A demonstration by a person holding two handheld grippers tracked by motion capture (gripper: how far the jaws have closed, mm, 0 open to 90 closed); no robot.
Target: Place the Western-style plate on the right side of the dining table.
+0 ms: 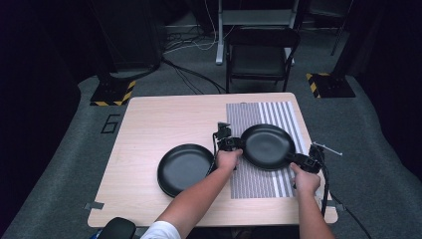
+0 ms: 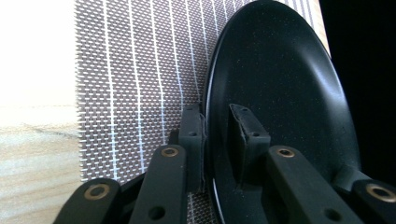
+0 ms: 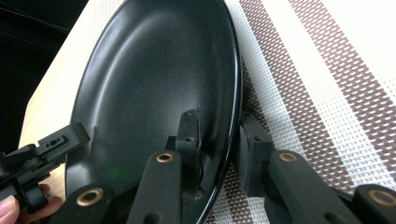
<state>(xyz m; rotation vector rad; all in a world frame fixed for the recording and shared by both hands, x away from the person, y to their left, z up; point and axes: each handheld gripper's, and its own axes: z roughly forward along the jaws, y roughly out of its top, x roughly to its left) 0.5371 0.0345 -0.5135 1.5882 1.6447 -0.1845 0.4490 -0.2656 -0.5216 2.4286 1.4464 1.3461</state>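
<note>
**Plate held at opposite rims over the placemat**

The black plate (image 1: 267,146) is pinched at its left rim by the left gripper (image 1: 230,144) and at its right rim by the right gripper (image 1: 307,161), over the striped placemat (image 1: 259,185) near the table's (image 1: 149,124) right edge. Nothing is carried in it. A second, equally bare black plate (image 1: 183,169) lies to its left, on the wood.

high: overhead, facing forward | gripper views: close, sharing black plate (image 1: 267,146)
</note>
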